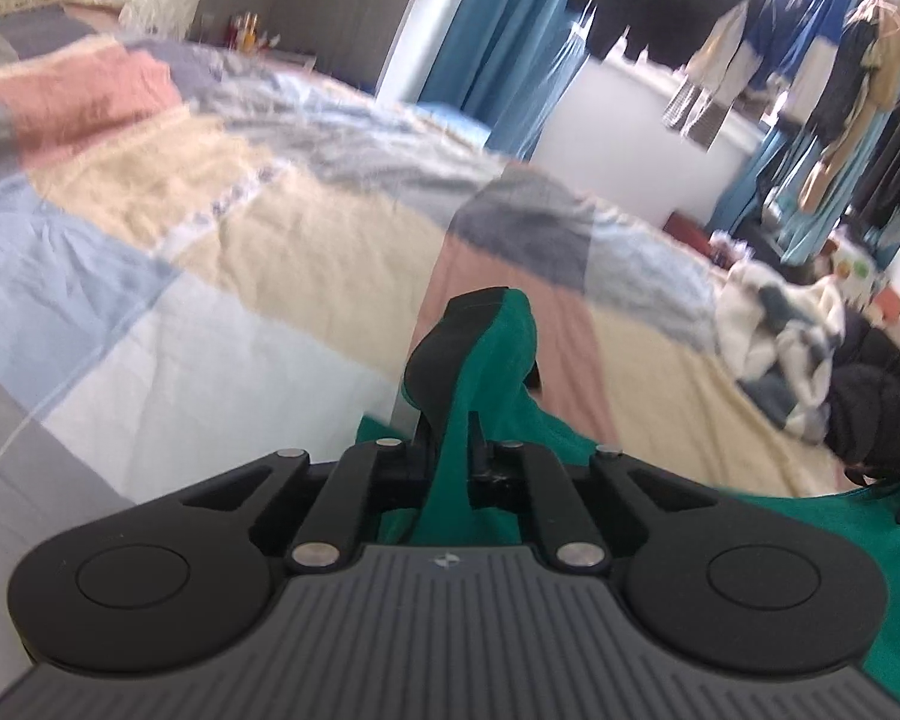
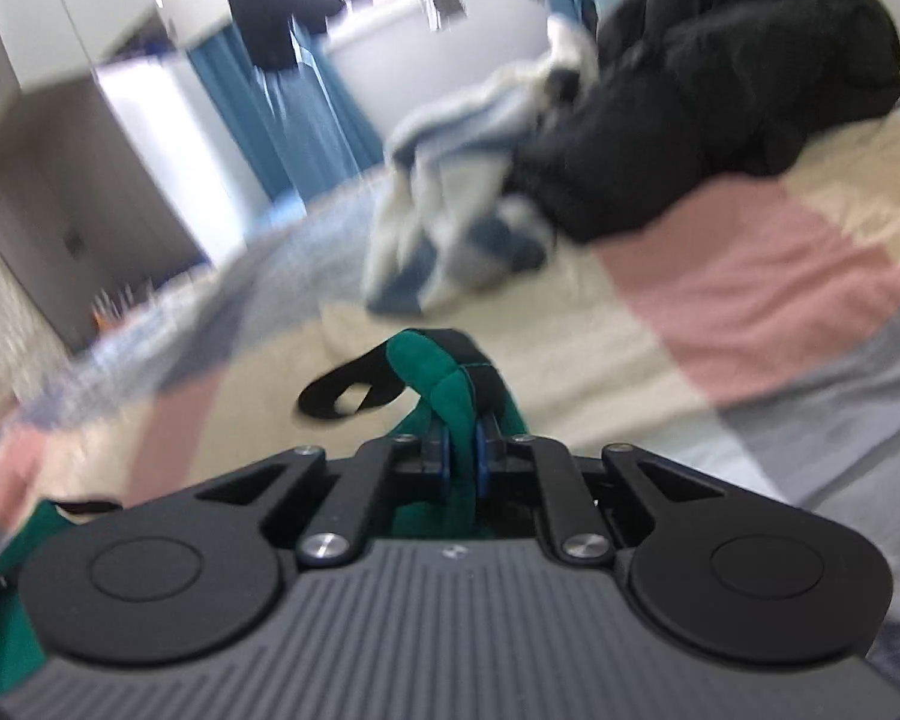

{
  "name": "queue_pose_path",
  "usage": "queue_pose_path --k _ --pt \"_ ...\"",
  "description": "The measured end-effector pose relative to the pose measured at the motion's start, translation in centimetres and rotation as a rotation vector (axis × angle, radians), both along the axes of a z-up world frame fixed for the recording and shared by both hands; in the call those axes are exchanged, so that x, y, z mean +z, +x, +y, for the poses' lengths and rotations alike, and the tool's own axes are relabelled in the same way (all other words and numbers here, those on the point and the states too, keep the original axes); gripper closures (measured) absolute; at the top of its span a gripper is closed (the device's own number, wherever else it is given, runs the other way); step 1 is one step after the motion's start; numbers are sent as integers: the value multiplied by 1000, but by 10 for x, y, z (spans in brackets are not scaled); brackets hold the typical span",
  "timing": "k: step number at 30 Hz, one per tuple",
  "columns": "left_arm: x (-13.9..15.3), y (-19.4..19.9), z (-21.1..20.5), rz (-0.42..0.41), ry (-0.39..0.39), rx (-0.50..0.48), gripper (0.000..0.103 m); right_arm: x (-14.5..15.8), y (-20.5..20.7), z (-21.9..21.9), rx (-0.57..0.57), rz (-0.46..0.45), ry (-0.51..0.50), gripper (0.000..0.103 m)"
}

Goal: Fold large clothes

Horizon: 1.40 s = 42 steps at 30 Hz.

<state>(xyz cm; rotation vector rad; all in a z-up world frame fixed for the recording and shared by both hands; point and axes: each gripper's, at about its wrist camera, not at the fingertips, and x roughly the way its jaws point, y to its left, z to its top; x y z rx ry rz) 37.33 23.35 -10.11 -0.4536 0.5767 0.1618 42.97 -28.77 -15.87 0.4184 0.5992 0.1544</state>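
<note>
Here, the green garment (image 1: 498, 360) is clamped in both tools: the left tool (image 1: 471, 360) is closed on a bunched fold of it, and the right tool (image 2: 459, 384) is closed on another bunched edge, where a black strap or loop (image 2: 348, 390) sticks out to the left of the fingers. The rest of the cloth hangs below and behind each tool, above the patchwork bed cover (image 1: 240, 252) that lies ahead of them.

Several risks can be judged from this. Because thick rolls of fabric are pinched rather than flat edges, only some layers may be gripped, and the cloth could slide out once it is pulled taut. Matching corners may not have been taken, since the seams cannot be made out, so a skewed fold could result. The loose strap could be caught under the fold. Ahead and to the right of the right tool, a pile of dark and white clothes (image 2: 660, 120) lies on the bed; the garment could be dragged onto it if it is spread too far that way.
</note>
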Motion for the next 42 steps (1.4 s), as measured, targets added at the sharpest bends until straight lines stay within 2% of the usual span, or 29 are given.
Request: queue_pose_path --k 4,8,12,15,18,21,23,24,25,29,35,42 --pt "5 0 0 -20 -5 10 94 8 -2 -1 -39 -47 -29 92" --pt "-8 10 1 29 -10 17 94 -6 14 6 -80 18 -48 92" --pt "-25 20 6 86 -30 15 94 -29 31 16 -63 92 -142 92" --pt "-32 25 4 110 -17 -1 93 -46 37 16 -67 156 -141 90" --pt "-33 25 3 112 -7 -9 91 -49 37 15 -78 162 -136 89" --pt "-33 24 6 114 -34 -18 82 -46 35 16 -81 162 -136 86" --pt "-32 20 10 127 -56 8 56 -44 32 16 -93 157 -123 81" --pt "-30 17 11 130 -52 23 51 -42 31 16 -104 161 -131 73" --pt "-27 13 10 122 -47 29 46 -39 28 17 -117 164 -146 70" --pt "-9 -14 -1 79 -20 38 42 -21 10 21 -128 129 -176 52" --pt "19 -67 -23 4 14 28 41 15 -36 22 -142 49 -113 51" --pt "37 -123 -52 -55 -10 5 41 50 -95 32 -101 -44 -39 50"
